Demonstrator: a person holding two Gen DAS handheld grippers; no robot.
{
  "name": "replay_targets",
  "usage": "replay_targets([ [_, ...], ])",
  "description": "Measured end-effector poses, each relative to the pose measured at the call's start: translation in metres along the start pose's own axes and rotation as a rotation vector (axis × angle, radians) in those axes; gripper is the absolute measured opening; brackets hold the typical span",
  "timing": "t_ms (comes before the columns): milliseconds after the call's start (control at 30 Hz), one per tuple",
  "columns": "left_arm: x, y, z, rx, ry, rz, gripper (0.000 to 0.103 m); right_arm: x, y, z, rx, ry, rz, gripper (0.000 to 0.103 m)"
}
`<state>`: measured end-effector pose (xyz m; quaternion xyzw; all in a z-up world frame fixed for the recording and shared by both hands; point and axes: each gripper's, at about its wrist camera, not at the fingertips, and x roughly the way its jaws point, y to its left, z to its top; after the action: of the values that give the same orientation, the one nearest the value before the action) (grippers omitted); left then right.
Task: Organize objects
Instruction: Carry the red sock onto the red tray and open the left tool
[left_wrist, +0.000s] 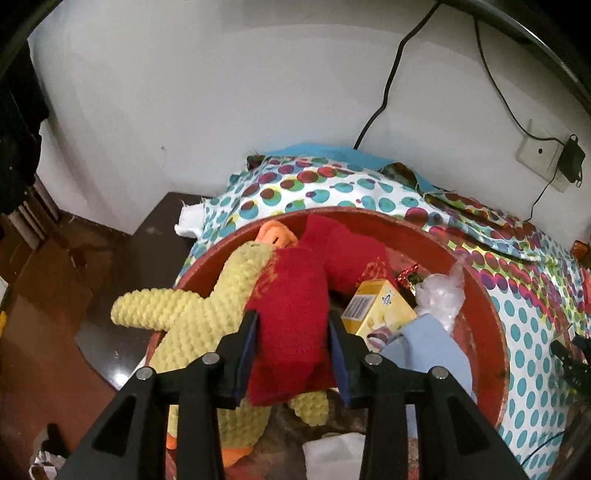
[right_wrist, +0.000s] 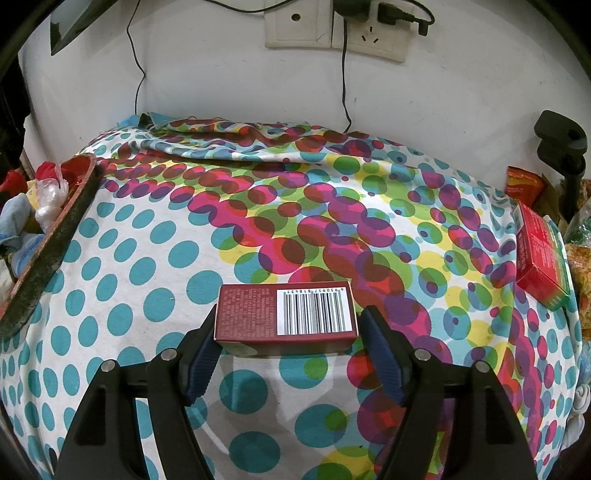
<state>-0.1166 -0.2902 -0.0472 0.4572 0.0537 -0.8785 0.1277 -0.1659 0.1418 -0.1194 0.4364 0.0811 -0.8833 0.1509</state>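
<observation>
Spotted cloth (right_wrist: 155, 258): covers the whole table top, mostly bare between the basin on the left and the far-right clutter; rumpled along the far edge by the wall. Red basin (left_wrist: 491, 332): round, set on the cloth at the table's left end, rim standing proud; holds a yellow knitted toy (left_wrist: 207, 314) whose limb hangs over the left rim, a yellow carton (left_wrist: 384, 310), a blue cloth (left_wrist: 432, 347) and a clear plastic bag (left_wrist: 443, 295). Red knitted cloth (left_wrist: 291, 314): lies across the toy inside the basin; the left gripper (left_wrist: 291, 321) has its jaws closed onto it, pinching the near end. Dark red box (right_wrist: 286, 314): barcode face up, held between the jaws of the right gripper (right_wrist: 288, 321); its shadow on the cloth suggests it is lifted just clear of the table, though contact of the right pad cannot be told for certain. Second red box (right_wrist: 541, 254): rests near the right table edge. Step in hand, as judged: gathering loose items into the basin. Next move likely calls for carrying the box left, raised over the basin's rim, and letting go where the carton leaves a gap; the open cloth gives ample room, the rim and the overhanging toy being the only obstacles.
</observation>
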Motion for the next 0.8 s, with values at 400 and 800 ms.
replay_targets([
  [400,-0.033,-0.006,-0.029,0.030,-0.076,-0.029,0.052,0.001,-0.001,-0.001,0.000,0.001,-0.002,0.072],
  [800,-0.103,-0.022,-0.129,0.059,-0.165,-0.066,0.053,-0.001,-0.001,-0.003,0.000,-0.011,0.001,0.060],
])
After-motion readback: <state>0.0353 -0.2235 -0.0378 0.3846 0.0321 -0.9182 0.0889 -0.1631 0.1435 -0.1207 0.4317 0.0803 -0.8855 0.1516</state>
